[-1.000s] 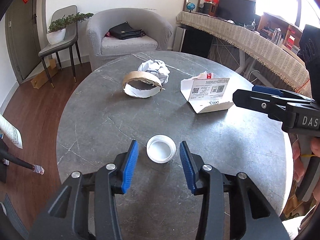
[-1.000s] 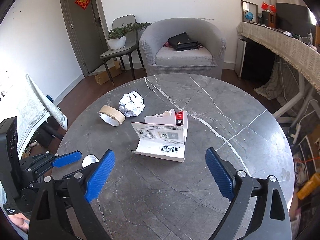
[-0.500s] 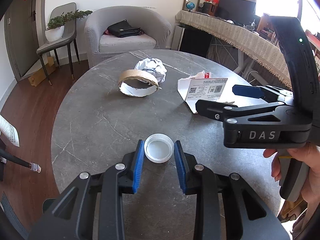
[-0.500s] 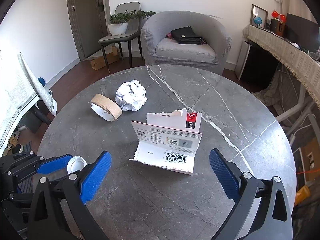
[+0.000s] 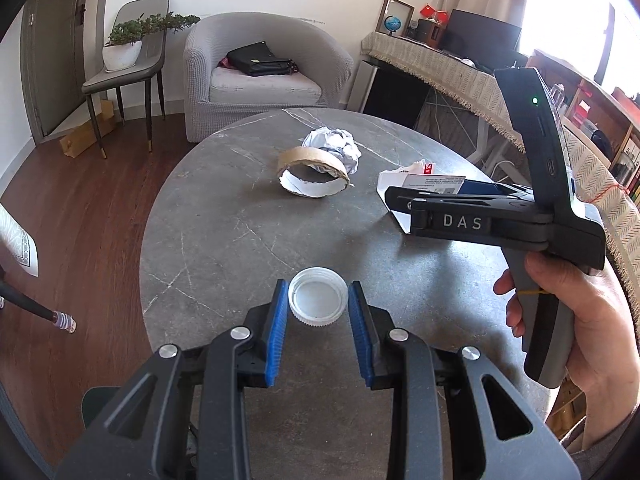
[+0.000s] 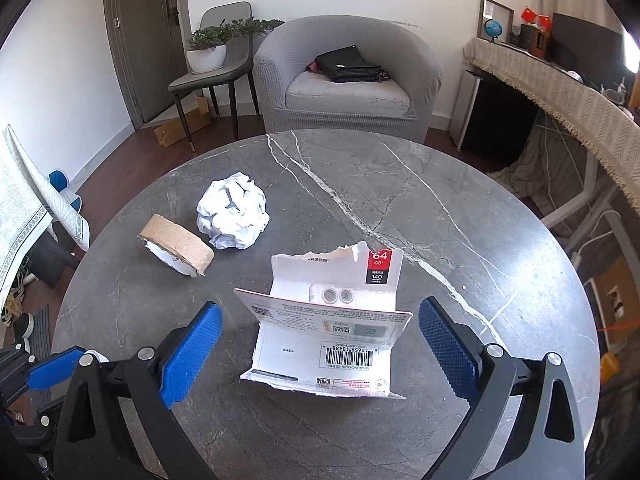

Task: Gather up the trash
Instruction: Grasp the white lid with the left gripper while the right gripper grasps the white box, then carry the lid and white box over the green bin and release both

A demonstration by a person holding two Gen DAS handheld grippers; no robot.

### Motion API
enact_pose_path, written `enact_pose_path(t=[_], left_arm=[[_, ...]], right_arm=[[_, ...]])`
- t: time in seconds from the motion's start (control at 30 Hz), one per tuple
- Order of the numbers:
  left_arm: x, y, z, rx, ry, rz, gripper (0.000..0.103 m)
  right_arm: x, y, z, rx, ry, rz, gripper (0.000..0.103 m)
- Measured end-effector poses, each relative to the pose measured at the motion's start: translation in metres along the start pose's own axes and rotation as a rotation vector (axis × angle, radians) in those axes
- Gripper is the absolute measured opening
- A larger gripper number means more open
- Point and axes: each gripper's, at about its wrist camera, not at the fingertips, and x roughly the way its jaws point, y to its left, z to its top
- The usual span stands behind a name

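Your left claw (image 5: 318,322) grips the cap (image 5: 318,300) by its rim, pads on both sides; it sits near the bench (image 5: 224,240) edge at 6 o'clock. Those jaws closed in a moment ago and have settled. Your right claw (image 6: 320,350) is spread wide and empty, straddling the torn card pack (image 6: 332,336), pads clear of it, likely set to pinch its folded sides. Tape core (image 6: 176,250) and paper ball (image 6: 232,216) lie at 10 o'clock, untouched.
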Motion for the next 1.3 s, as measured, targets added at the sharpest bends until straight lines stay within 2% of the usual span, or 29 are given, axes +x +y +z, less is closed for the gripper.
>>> enact_pose_path(t=[0.13,0.17,0.2,0.37,0.63,0.87,1.13,1.3], left_arm=[[-0.009,0.012,-0.002,-0.016,-0.006,-0.002,0.033],[-0.011,0.015,-0.002,-0.02,-0.006,-0.003,0.033],[-0.014,0.018,-0.003,-0.021,-0.007,-0.002,0.033],[-0.026,0.032,-0.007,-0.034,-0.017,0.006,0.033],[-0.045,0.045,-0.018,-0.054,-0.029,0.02,0.033],[-0.051,0.059,-0.024,-0.057,-0.029,0.062,0.033],[-0.061,0.088,-0.04,-0.078,-0.011,0.128,0.033],[-0.072,0.112,-0.05,-0.107,-0.009,0.163,0.033]], right_arm=[[0.003,0.006,0.003,-0.009,-0.018,-0.035,0.098],[0.005,0.005,0.004,-0.001,-0.014,-0.039,0.083],[0.005,0.004,0.005,0.009,-0.011,-0.047,0.075],[-0.004,0.01,-0.001,-0.008,-0.015,-0.061,0.075],[-0.03,0.03,-0.012,-0.013,-0.02,0.034,0.075],[-0.055,0.066,-0.013,-0.097,-0.038,0.091,0.075],[-0.068,0.108,-0.017,-0.127,-0.035,0.248,0.075],[-0.076,0.139,-0.017,-0.163,-0.037,0.309,0.075]])
